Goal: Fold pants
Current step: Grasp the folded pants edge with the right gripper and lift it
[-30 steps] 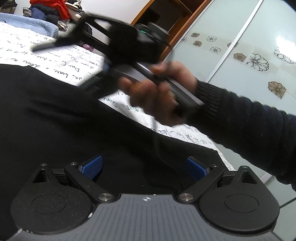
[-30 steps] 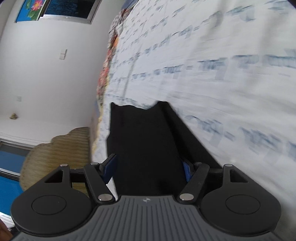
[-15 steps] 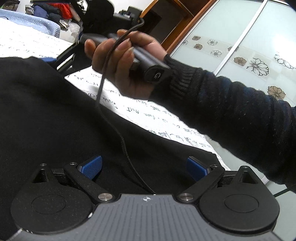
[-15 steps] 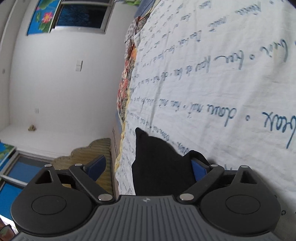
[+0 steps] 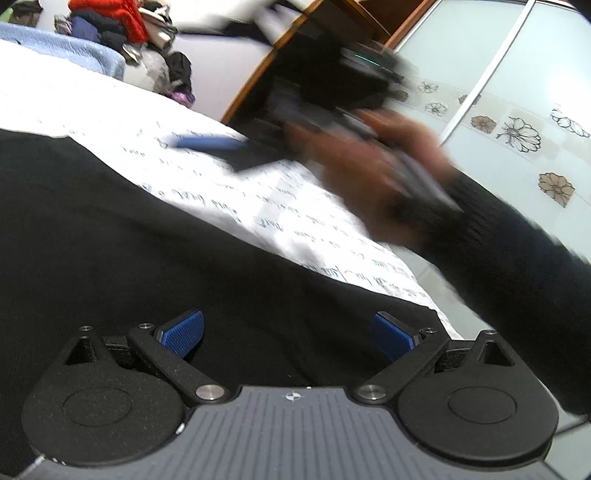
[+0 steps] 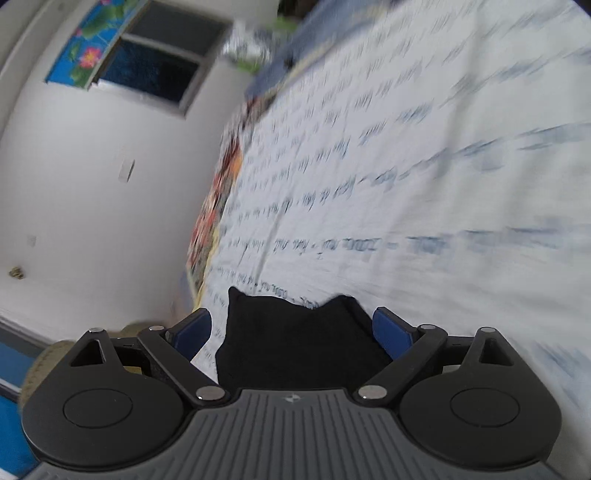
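Note:
Black pants lie spread on a white sheet with blue handwriting. My left gripper hovers low over them, open, blue pads wide apart with only cloth beneath. In the left wrist view a blurred hand in a dark sleeve holds my right gripper above the sheet, one blue pad showing. In the right wrist view my right gripper is open. A black end of the pants lies on the sheet between the pads, and they do not press on it.
A pile of clothes and a blue blanket lie beyond the bed. A frosted sliding door with flower prints stands to the right. The right wrist view shows a white wall, a window and colourful bedding at the bed's edge.
The right gripper's jaws have spread wider and it has lifted and swung, so less of the pants shows between them. The hand holding it shifted in the left view. The left gripper stayed put.

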A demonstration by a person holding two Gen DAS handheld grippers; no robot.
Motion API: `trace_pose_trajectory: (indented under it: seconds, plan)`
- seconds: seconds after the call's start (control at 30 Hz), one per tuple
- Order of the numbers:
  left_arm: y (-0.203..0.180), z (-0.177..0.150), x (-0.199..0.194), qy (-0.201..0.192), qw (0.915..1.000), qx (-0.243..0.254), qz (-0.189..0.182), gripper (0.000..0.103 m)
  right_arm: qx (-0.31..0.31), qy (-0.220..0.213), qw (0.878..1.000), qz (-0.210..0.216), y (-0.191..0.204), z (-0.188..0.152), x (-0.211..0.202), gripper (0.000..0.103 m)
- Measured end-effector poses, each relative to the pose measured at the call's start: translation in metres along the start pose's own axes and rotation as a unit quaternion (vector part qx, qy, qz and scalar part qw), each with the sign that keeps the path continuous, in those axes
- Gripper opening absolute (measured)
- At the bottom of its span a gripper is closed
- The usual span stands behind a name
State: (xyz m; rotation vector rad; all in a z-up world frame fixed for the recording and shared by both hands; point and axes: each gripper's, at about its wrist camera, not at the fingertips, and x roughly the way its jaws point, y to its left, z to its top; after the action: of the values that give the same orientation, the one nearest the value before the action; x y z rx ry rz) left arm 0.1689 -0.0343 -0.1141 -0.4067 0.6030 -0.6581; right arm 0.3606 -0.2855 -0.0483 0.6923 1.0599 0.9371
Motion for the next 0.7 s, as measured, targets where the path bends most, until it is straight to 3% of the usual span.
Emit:
trace_pose_trajectory:
  seconds: [0.1, 0.17, 0.23, 0.3, 0.37, 0.4, 0.47, 0.53, 0.6, 0.7]
  plan:
    - [-0.006, 0.008, -0.020, -0.027, 0.9987, 0.011, 0.042, 0.099, 0.003, -0.065, 0.998, -0.022, 0.001, -0.051, -0.072, 0.095]
    - [-0.009, 0.016, -0.038, -0.050, 0.9973, 0.028, 0.045, 0.100, 0.013, -0.116, 0.992, -0.047, 0.000, -0.095, -0.115, 0.102]
    - [-0.011, 0.025, -0.047, -0.056, 0.9944, 0.046, 0.077, 0.103, 0.038, -0.156, 0.985, -0.071, -0.015, -0.143, -0.148, 0.103]
    - [-0.006, 0.033, -0.037, -0.023, 0.9909, 0.064, 0.116, 0.103, 0.073, -0.162, 0.977, -0.114, -0.040, -0.172, -0.166, 0.103]
    - [0.006, 0.036, -0.012, 0.045, 0.9831, 0.074, 0.161, 0.101, 0.103, -0.195, 0.962, -0.162, -0.065, -0.191, -0.183, 0.103]
    - [0.012, 0.036, 0.002, 0.076, 0.9769, 0.079, 0.184, 0.100, 0.116, -0.225, 0.955, -0.155, -0.078, -0.197, -0.195, 0.102]
    - [0.008, 0.031, 0.010, 0.064, 0.9689, 0.133, 0.198, 0.102, 0.139, -0.292, 0.937, -0.134, -0.095, -0.203, -0.219, 0.102]
    - [0.003, 0.026, 0.019, 0.079, 0.9593, 0.161, 0.218, 0.103, 0.152, -0.337, 0.917, -0.152, -0.096, -0.207, -0.235, 0.103]
    - [0.002, 0.025, 0.019, 0.078, 0.9574, 0.166, 0.223, 0.103, 0.143, -0.357, 0.912, -0.144, -0.088, -0.215, -0.240, 0.103]
    - [0.002, 0.024, 0.018, 0.066, 0.9602, 0.159, 0.220, 0.103, 0.146, -0.373, 0.914, -0.062, -0.093, -0.238, -0.235, 0.103]
